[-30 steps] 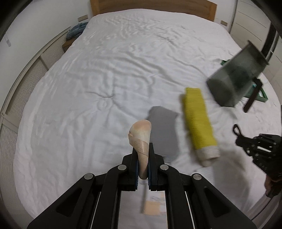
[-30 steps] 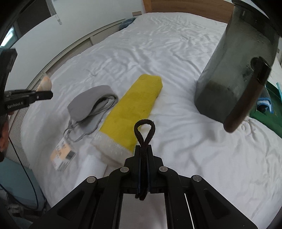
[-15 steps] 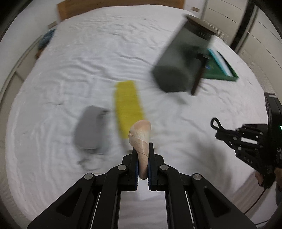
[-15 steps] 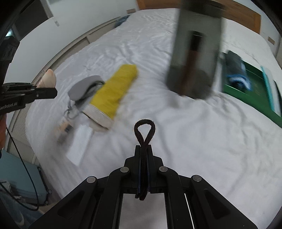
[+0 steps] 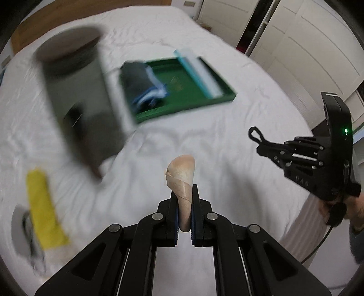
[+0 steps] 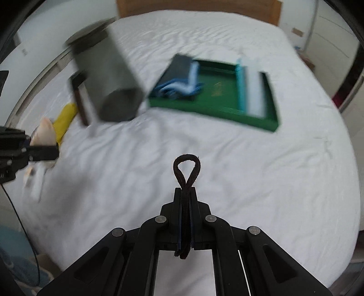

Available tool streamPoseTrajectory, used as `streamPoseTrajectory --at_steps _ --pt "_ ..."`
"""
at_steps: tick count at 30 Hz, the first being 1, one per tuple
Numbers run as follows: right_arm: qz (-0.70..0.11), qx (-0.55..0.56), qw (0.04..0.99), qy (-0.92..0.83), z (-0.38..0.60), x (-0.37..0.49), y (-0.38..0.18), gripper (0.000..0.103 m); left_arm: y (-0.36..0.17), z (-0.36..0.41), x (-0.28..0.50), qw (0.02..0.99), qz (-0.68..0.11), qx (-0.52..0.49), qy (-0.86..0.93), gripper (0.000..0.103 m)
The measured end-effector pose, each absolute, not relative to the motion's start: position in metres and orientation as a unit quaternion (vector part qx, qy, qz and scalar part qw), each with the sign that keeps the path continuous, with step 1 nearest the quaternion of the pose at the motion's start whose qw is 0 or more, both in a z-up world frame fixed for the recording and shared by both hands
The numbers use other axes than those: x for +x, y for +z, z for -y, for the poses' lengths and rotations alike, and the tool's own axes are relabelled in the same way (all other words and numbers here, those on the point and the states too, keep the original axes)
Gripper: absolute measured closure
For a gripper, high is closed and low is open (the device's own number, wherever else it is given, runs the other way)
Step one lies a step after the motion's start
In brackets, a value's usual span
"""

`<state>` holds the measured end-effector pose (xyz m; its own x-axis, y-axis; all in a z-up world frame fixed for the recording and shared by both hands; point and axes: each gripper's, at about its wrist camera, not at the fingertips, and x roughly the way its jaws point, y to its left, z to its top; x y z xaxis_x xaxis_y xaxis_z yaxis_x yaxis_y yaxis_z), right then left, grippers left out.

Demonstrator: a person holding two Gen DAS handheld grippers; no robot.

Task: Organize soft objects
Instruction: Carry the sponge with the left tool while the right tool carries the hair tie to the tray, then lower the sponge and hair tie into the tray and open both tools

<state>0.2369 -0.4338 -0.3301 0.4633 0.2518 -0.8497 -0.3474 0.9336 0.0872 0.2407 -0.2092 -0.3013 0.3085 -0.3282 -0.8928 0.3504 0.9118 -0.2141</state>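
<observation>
My left gripper is shut on a beige rolled stocking that sticks up between its fingers, above the white bed. My right gripper is shut on a thin black looped cord. In the left wrist view the right gripper hangs at the right, with the black loop at its tip. A green tray lies on the bed with a rolled dark blue cloth and a folded teal-and-white cloth in it. A yellow rolled cloth and a grey cloth lie at the left.
A tall dark grey basket with a dark handle stands on the bed left of the tray. White wardrobe doors line the right side. A wooden headboard closes the far end. A person's hand holds the right gripper.
Both grippers have swept fast to the right across the bed, away from the yellow and grey cloths; the green tray and the basket now lie ahead. Each gripper has stayed shut on its item.
</observation>
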Motion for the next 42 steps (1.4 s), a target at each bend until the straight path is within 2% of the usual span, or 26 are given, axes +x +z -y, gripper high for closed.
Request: streamPoseTrajectory --at_steps 10,16,28,42 --pt "-0.411 -0.022 0.897 0.16 0.461 0.364 -0.311 0.099 -0.299 0.283 0.378 0.851 -0.493 -0.038 -0.178 0.097" --pt "-0.405 -0.013 0.901 0.155 0.464 0.44 -0.333 0.099 -0.331 0.305 0.447 0.855 -0.495 -0.055 -0.147 0.097" --pt "-0.421 0.001 0.898 0.132 0.46 0.544 -0.397 0.099 -0.397 0.324 0.498 0.845 -0.525 -0.033 -0.095 0.097" --pt "-0.431 -0.001 0.894 0.12 0.454 0.574 -0.414 0.098 -0.424 0.325 0.511 0.835 -0.543 -0.03 -0.077 0.096"
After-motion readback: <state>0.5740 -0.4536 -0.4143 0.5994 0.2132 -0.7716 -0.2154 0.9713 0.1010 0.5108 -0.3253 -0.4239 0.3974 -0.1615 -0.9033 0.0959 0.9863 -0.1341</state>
